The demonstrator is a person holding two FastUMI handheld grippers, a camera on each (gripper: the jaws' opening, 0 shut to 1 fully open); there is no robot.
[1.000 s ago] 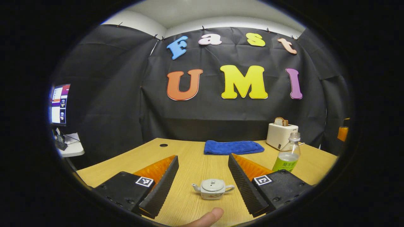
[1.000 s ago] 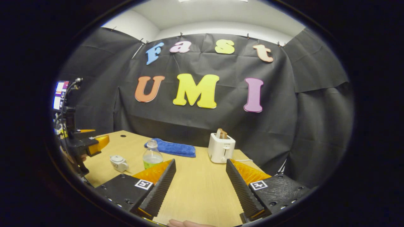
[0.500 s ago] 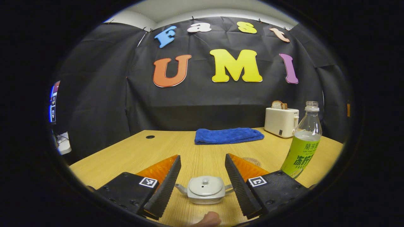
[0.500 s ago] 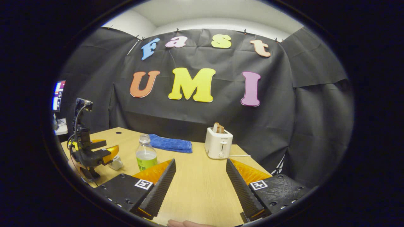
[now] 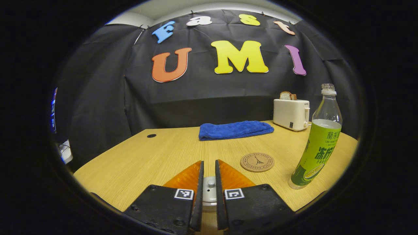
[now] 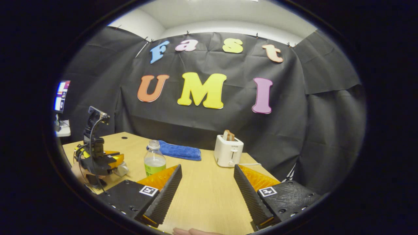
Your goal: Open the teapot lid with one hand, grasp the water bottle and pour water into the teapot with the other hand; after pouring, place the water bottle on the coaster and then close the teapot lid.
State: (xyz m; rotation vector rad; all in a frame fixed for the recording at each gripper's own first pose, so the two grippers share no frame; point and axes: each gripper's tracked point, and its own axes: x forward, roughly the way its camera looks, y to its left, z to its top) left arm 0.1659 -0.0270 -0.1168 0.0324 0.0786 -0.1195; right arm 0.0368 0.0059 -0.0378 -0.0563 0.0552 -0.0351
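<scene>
**Left claw nipped in over the teapot lid, right claw wide open**

In my left gripper view, the left gripper [image 5: 209,182] has its fingers drawn close around the knob of the small white ceramic teapot lid [image 5: 209,186]; only a narrow gap remains, and I cannot tell whether both fingers press on the knob. To the right lie the round cork coaster [image 5: 257,162] and, just beyond it, the clear plastic water bottle with a green label [image 5: 316,150], upright and uncapped, standing off the coaster.

My right gripper view shows that same gripper [image 6: 107,160] from outside at far left, low over the teapot [image 6: 121,169], with the bottle [image 6: 154,159] near it. My right gripper [image 6: 207,187] hangs with fingers spread wide over bare table, holding nothing.

Behind, a folded blue towel [image 5: 235,130] lies left of a white toaster with bread slices [image 5: 291,112]. Everything rests on a light wooden table [image 5: 156,156], walled by black cloth.
</scene>
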